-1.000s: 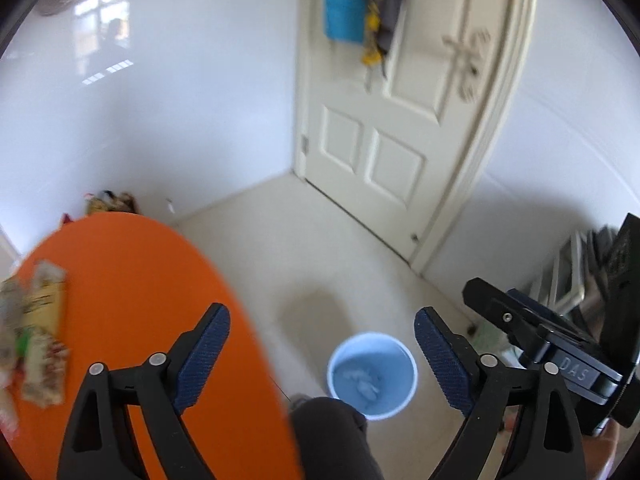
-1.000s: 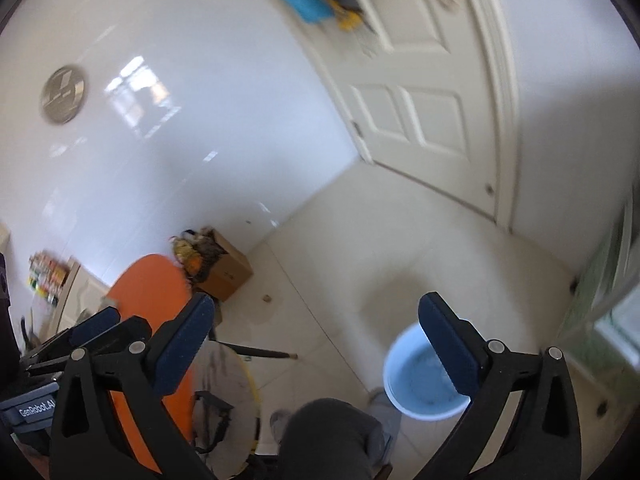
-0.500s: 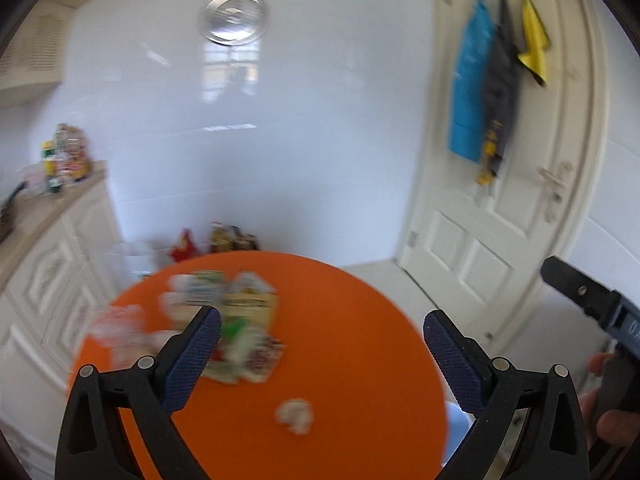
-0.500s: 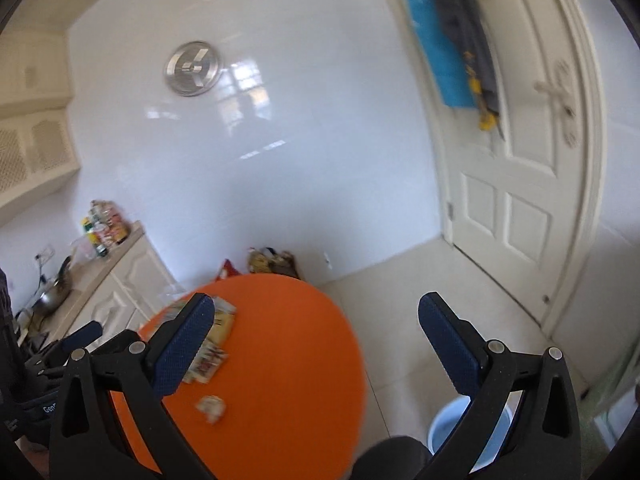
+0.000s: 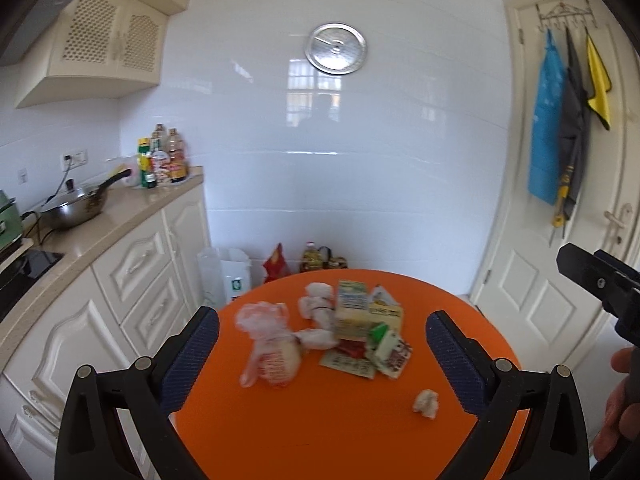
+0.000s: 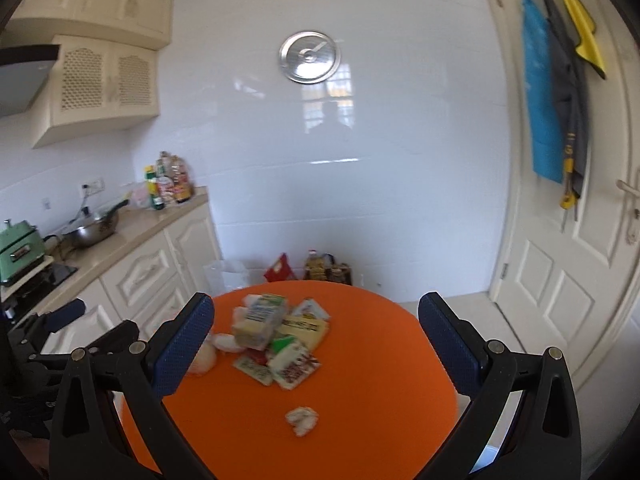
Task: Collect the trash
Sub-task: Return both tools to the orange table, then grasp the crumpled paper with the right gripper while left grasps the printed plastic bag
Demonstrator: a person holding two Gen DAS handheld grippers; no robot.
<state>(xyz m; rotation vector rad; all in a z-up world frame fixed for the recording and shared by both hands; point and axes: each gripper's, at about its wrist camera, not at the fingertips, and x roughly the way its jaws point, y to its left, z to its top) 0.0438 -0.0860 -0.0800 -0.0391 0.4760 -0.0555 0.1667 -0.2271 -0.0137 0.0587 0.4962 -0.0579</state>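
Note:
A round orange table (image 5: 320,436) carries a heap of trash: a plastic bag with a wrapper (image 5: 270,354), white crumpled tissues (image 5: 318,306), a yellow carton (image 5: 351,314), flat snack packets (image 5: 386,354) and a small crumpled paper ball (image 5: 426,402). The same heap (image 6: 280,336) and paper ball (image 6: 302,420) show in the right wrist view. My left gripper (image 5: 322,364) is open and empty above the table's near side. My right gripper (image 6: 316,352) is open and empty too, held above the table.
A kitchen counter (image 5: 100,220) with a pan, bottles and white cabinets runs along the left. A white door (image 5: 560,280) with hung cloths stands on the right. Bags and bottles (image 5: 312,260) sit on the floor behind the table. The right gripper's body (image 5: 600,284) shows at the right edge.
Both grippers swung up and left from the floor and the blue bucket to face the orange table and its trash. Both stayed open.

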